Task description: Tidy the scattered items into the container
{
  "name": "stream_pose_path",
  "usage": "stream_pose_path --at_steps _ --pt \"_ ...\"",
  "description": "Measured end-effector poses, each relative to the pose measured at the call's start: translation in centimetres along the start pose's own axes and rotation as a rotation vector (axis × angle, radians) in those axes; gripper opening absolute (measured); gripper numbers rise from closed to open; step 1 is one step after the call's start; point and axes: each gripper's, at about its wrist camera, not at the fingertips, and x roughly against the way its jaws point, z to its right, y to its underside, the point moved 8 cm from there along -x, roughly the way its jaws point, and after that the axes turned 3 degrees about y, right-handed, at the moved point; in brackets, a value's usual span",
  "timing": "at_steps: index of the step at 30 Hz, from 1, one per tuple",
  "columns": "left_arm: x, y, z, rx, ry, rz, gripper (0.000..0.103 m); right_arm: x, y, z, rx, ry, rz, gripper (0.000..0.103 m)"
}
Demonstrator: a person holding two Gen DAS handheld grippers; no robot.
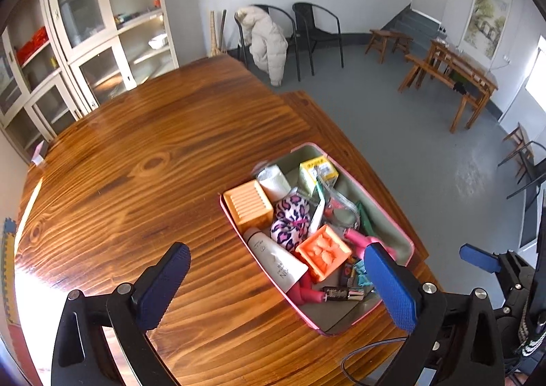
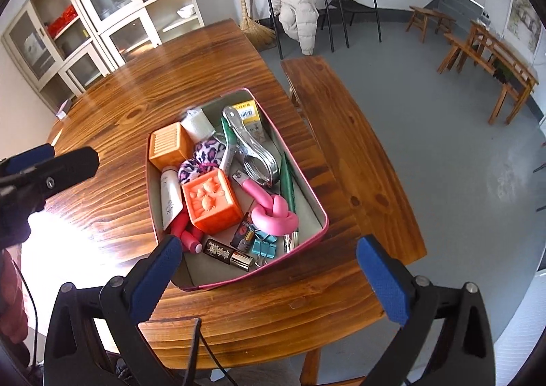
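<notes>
Container (image 2: 309, 196), pink-rimmed and full of small items, sits near the edge of a glossy wooden table (image 2: 136, 89); left gripper (image 1: 278, 278) and right gripper (image 2: 269, 265) hover wide open, empty, above it; bench (image 2: 341, 120), grey floor beyond

Glossy varnished wood table (image 2: 136, 96); shiny metal clip (image 2: 252, 150) in the tin.

Wood worktop (image 2: 143, 86), glossy w/ strong grain & bright glare on its near-left part, carries a pink-rimmed container (image 2: 309, 195) near its right edge, plus a small pale item (image 2: 63, 108) at the far-left corner, too small to ID; rest of top bare.
</notes>
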Motion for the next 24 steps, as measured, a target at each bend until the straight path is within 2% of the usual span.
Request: stream_pose_path --at_steps 9,24 --pt "1.5 -0.9 0.6 -0.024 -0.016 0.045 0.103 1.7 -0.4 -0.8 0.032 -0.003 0.024 0.103" --pt "0.4 -0.6 1.5 -0.053 -0.032 0.005 0.103 0.8 0.1 -0.4 -0.004 -0.017 -0.006 0.103"
